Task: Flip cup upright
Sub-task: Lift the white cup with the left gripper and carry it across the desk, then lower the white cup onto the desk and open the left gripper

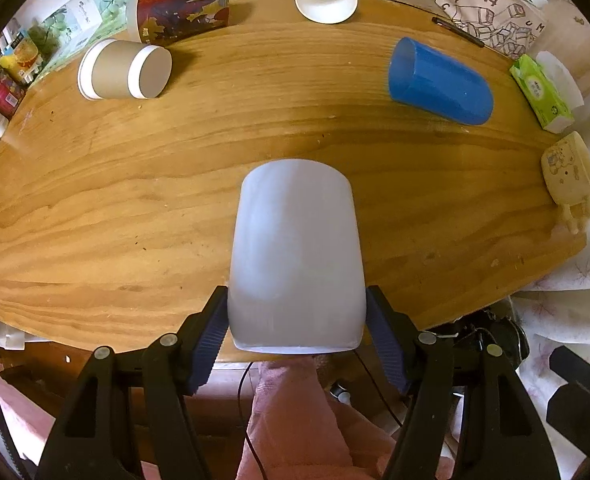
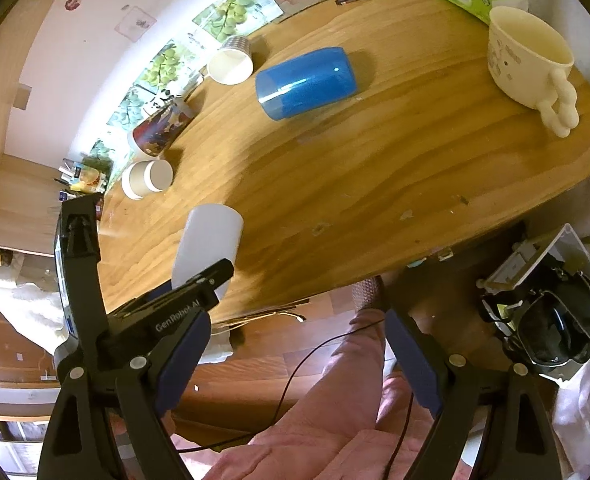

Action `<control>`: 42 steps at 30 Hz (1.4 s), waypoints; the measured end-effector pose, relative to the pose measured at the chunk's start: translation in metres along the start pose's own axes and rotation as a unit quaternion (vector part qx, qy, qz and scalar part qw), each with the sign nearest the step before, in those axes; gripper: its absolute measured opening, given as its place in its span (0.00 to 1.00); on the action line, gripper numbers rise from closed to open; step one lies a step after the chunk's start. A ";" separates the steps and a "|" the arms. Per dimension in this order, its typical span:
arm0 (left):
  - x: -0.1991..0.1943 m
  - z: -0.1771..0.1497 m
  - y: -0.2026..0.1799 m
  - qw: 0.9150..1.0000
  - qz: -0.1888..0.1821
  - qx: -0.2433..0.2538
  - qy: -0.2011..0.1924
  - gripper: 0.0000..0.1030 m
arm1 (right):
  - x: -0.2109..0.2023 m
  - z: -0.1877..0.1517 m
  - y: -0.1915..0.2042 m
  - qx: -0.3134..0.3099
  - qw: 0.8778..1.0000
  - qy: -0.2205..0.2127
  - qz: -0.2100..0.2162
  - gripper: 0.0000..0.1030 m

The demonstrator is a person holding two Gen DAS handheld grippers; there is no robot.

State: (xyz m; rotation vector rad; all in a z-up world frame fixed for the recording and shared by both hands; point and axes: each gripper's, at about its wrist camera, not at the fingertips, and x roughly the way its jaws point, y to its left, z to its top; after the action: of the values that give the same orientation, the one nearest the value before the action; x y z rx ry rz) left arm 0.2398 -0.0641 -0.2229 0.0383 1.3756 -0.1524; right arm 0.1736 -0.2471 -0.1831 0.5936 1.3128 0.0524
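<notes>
The right tongs (image 2: 295, 356) stand wide apart with nothing between them, off the near edge of the desk (image 2: 395, 168). Left of them, the left tongs (image 2: 199, 280) clasp a white cup (image 2: 209, 240) above that edge. Beyond the white cup a blue cup (image 2: 307, 82) lies on its side. Right of the blue cup a cream mug (image 2: 529, 60) stands upright.

A lived-in home room: a worn wooden table (image 1: 135, 208) pushed to a far wall papered with grape posters (image 2: 235, 8), a tissue pack (image 1: 541, 92) and printed tote bag (image 1: 491, 20) at its right, wood flooring (image 2: 255, 364) below.
</notes>
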 end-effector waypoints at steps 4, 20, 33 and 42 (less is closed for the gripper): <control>0.005 0.005 -0.001 1.000 0.002 0.003 0.004 0.69 | 0.004 0.004 -0.003 0.004 1.000 0.006 -0.004 0.87; 0.025 0.013 0.003 0.999 -0.031 -0.012 0.040 0.69 | 0.017 0.009 -0.003 0.014 1.000 0.017 -0.009 0.87; 0.031 0.017 0.003 0.998 -0.032 -0.002 0.049 0.70 | 0.019 0.004 -0.006 0.022 0.999 0.021 -0.012 0.87; 0.038 0.014 0.002 0.997 -0.037 -0.001 0.064 0.72 | 0.017 0.001 -0.008 0.022 0.999 0.021 -0.013 0.87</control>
State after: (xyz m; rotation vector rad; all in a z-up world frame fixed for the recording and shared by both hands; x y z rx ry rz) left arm 0.2604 -0.0672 -0.2575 -0.0058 1.5057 -0.2136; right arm 0.1771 -0.2478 -0.2013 0.6154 1.3640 0.0152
